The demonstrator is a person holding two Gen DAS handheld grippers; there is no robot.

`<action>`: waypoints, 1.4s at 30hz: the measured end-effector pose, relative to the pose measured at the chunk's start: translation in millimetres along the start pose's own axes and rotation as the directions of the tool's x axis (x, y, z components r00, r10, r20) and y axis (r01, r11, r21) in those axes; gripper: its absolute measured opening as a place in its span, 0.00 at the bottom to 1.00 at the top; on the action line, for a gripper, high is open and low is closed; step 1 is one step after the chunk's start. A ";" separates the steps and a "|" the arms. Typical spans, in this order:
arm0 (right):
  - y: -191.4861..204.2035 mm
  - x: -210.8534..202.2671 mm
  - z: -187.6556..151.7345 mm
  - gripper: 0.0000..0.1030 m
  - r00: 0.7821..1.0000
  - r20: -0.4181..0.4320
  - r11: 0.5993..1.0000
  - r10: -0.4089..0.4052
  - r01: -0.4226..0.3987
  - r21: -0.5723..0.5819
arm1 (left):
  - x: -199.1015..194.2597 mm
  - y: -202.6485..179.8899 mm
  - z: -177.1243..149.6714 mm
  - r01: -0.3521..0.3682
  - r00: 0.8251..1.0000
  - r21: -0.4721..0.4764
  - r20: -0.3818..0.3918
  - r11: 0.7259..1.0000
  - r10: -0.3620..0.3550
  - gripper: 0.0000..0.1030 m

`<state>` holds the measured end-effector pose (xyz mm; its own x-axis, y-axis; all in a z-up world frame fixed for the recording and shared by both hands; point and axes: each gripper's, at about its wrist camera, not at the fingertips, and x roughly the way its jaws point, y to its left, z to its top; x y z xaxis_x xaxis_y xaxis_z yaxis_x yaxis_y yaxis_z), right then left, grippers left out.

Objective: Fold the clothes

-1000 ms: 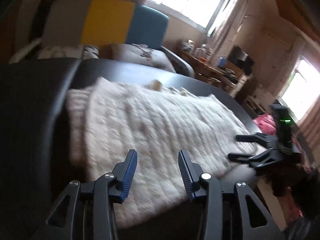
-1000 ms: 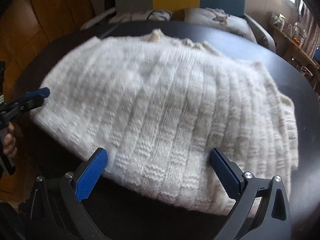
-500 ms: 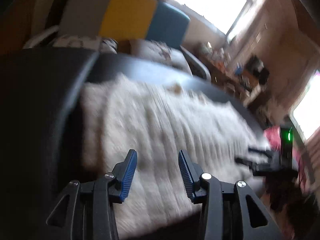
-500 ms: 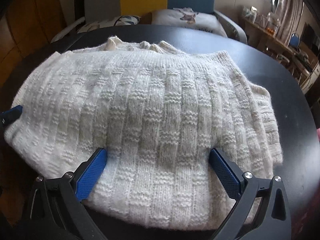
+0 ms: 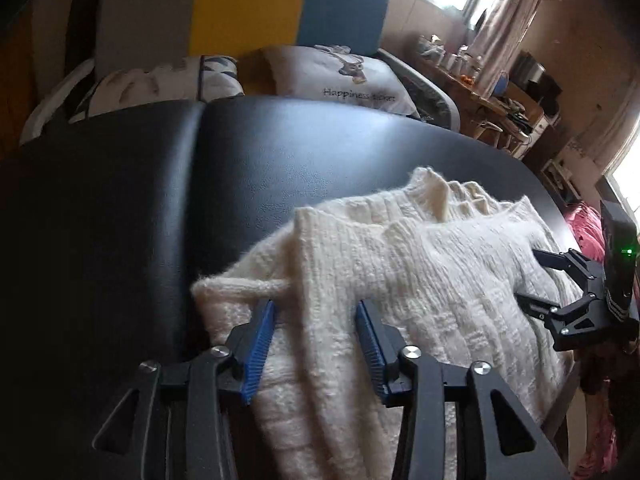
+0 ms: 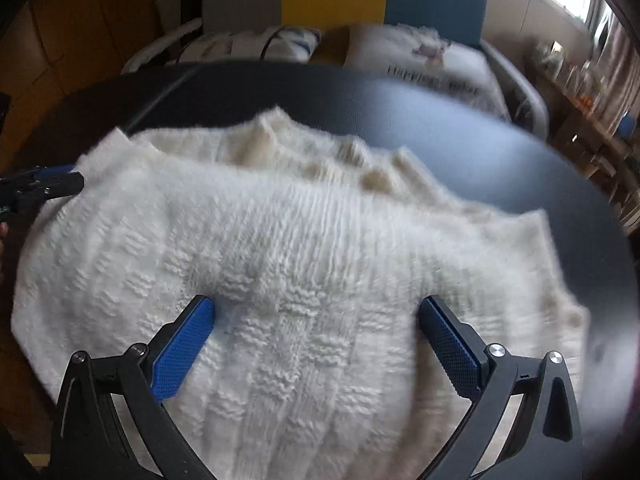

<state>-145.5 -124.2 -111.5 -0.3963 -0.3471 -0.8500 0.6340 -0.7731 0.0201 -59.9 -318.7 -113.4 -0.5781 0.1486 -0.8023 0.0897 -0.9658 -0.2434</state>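
Cream knitted sweater (image 5: 420, 280), folded, lies on the black table (image 5: 280, 152), directly ahead of and beneath both claws. Its ribbed collar (image 5: 444, 196) sits at the far edge, beyond the left claw's tips. A raised fold of the knit stands between the left gripper's (image 5: 316, 336) blue pads (image 5: 260, 344), which are partly spread; whether they grip the fabric cannot be told. To that claw's right, at the garment's far side, the right gripper (image 5: 532, 276) shows with its fingers apart. In the right wrist view, the right gripper (image 6: 316, 316) is spread wide, both tips resting on the knit surface, nothing pinched. The left gripper (image 6: 60, 178) appears at its far left, at the sweater's edge. Beyond the table: cushions (image 5: 340, 76) and a grey, yellow and blue sofa back (image 5: 248, 4).
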 end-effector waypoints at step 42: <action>-45.5 5.0 12.0 1.00 0.980 0.108 0.985 0.168 -0.171 0.027 | 40.7 -70.9 85.9 0.336 0.938 0.583 -0.280 0.739 -0.206 0.40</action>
<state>-184.3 -97.1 -110.3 -0.3535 -0.5268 -0.7730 0.6746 -0.7160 0.1794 -159.5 -262.5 -82.0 -0.3336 0.3976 -0.8548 -0.6011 -0.7882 -0.1321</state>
